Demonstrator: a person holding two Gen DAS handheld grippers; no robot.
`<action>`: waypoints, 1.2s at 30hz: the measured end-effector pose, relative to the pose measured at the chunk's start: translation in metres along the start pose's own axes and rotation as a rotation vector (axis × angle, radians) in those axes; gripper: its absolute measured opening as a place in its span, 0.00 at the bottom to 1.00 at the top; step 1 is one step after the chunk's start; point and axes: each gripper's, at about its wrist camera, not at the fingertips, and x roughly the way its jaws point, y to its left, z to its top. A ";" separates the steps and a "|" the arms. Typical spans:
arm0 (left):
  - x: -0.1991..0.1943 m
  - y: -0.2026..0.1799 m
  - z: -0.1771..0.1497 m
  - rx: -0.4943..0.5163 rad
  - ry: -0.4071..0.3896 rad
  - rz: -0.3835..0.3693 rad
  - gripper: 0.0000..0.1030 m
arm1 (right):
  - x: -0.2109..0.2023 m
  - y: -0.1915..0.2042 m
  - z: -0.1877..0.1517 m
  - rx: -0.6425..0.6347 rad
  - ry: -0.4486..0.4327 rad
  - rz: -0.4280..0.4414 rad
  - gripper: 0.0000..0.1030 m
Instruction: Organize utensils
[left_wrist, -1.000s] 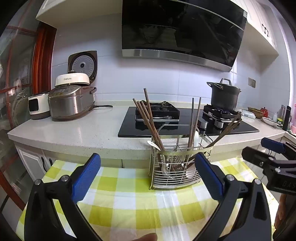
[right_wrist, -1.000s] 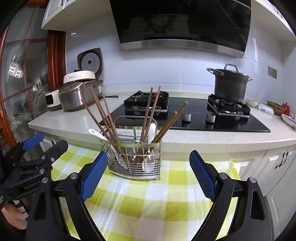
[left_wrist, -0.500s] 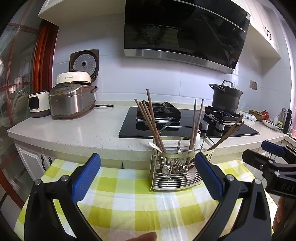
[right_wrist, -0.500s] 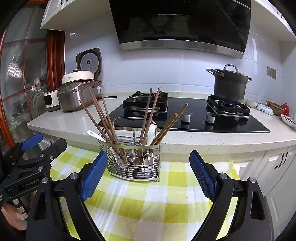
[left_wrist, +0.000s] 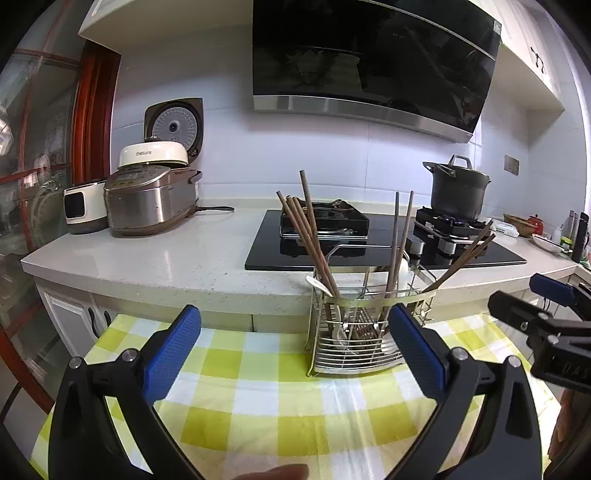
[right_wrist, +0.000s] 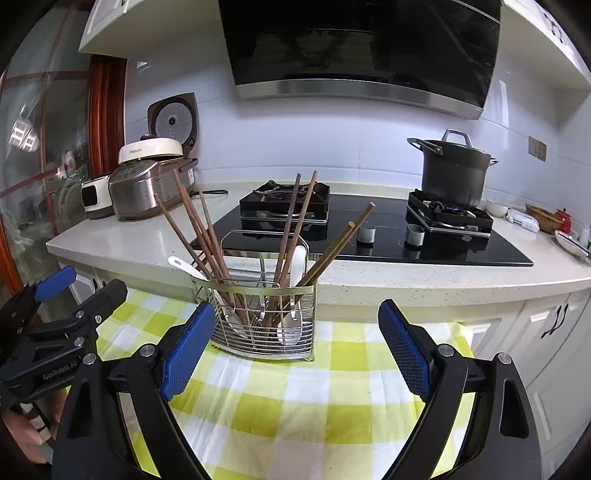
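Observation:
A wire utensil rack (left_wrist: 364, 341) (right_wrist: 264, 326) stands on the yellow-checked tablecloth (left_wrist: 266, 398) (right_wrist: 306, 398) at the table's far edge. Several brown chopsticks (left_wrist: 308, 236) (right_wrist: 201, 236) lean out of it, with white spoons (left_wrist: 318, 283) (right_wrist: 295, 293) among them. My left gripper (left_wrist: 293, 349) is open and holds nothing; the rack sits just beyond its right finger. My right gripper (right_wrist: 295, 345) is open too, with the rack ahead of it, slightly left. Each gripper shows at the edge of the other's view.
Behind the table runs a white counter (left_wrist: 155, 258) with rice cookers (left_wrist: 147, 206) at left, a black gas hob (right_wrist: 369, 236) and a dark pot (right_wrist: 452, 175) on the right burner. White cabinets (right_wrist: 535, 332) stand below. A fingertip (left_wrist: 273, 472) shows at the bottom edge.
Both views have shifted a little: the rack sits slightly lower and nearer in the right wrist view. Both grippers stay open and hold nothing.

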 end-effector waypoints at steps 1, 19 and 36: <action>0.000 0.000 -0.001 0.001 0.002 0.003 0.96 | 0.000 0.000 0.000 0.005 -0.004 -0.016 0.82; 0.001 0.006 -0.004 -0.003 0.013 0.014 0.96 | 0.003 0.010 -0.003 -0.013 -0.010 -0.058 0.82; 0.004 0.005 -0.005 -0.009 0.018 -0.002 0.96 | -0.001 0.010 -0.002 -0.014 -0.023 -0.049 0.82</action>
